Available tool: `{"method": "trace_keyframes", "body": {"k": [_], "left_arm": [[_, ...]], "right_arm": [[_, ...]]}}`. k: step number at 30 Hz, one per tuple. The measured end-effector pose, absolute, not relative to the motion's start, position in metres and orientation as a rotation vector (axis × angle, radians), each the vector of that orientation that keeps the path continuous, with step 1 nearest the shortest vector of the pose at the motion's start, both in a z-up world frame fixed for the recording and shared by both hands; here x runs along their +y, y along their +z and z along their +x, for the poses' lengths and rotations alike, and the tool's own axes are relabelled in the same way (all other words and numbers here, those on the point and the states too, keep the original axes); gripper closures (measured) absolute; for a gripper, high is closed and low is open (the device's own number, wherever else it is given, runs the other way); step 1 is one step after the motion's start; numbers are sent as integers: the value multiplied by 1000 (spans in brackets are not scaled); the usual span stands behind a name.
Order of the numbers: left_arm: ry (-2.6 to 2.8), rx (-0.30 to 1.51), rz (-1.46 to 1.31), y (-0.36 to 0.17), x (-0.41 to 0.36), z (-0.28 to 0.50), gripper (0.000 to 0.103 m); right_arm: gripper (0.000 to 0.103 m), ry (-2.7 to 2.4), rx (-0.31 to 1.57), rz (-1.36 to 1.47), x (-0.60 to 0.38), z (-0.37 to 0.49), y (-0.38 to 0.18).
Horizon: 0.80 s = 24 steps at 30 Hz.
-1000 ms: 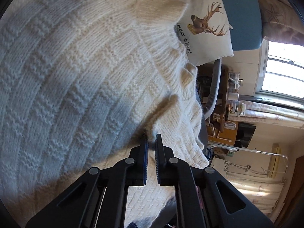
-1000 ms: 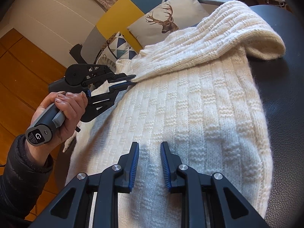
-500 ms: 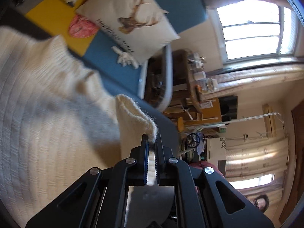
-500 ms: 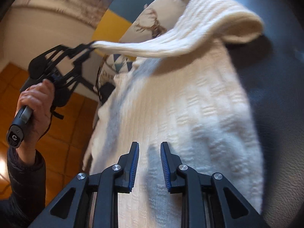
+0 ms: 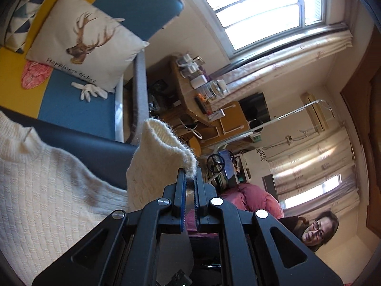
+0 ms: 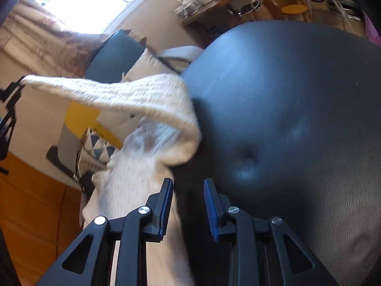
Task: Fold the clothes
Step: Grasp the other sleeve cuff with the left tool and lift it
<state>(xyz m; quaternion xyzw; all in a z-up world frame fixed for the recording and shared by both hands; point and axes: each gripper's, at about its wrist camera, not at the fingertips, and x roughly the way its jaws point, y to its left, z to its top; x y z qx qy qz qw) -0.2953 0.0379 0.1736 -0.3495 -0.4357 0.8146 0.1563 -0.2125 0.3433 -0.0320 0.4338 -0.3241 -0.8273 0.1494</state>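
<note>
My left gripper (image 5: pixel 189 178) jaws clamped on fuzzy ribbed cuff of cream knit sweater (image 5: pixel 47 190); right gripper (image 6: pixel 188 188) jaws just widening, empty, over dimpled black cushion (image 6: pixel 297 95).

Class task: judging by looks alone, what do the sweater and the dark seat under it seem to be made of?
Sweater: cream knit, probably wool or acrylic yarn; raised ribbed blocks and fuzzy fibres at the cuff show it. Seat: dark leather or a leather look-alike, with a fine grain, soft sheen and tufted dimples.
</note>
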Motion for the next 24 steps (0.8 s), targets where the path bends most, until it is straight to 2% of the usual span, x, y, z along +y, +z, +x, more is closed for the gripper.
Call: {"method": "trace_keyframes", "body": {"k": [7, 15, 18, 24], "left_arm": [[2313, -1219, -952, 200, 50, -302, 99], [2334, -1227, -896, 215, 28, -304, 99], [2333, -1248, -886, 215, 16, -301, 99], [2379, -1263, -824, 216, -25, -281, 99]], "right_arm": [[74, -2414, -937, 1334, 336, -249, -38], [71, -2314, -1070, 1326, 327, -260, -49], [71, -2346, -1007, 1320, 320, -265, -47], [71, -2446, -761, 1321, 298, -278, -36]]}}
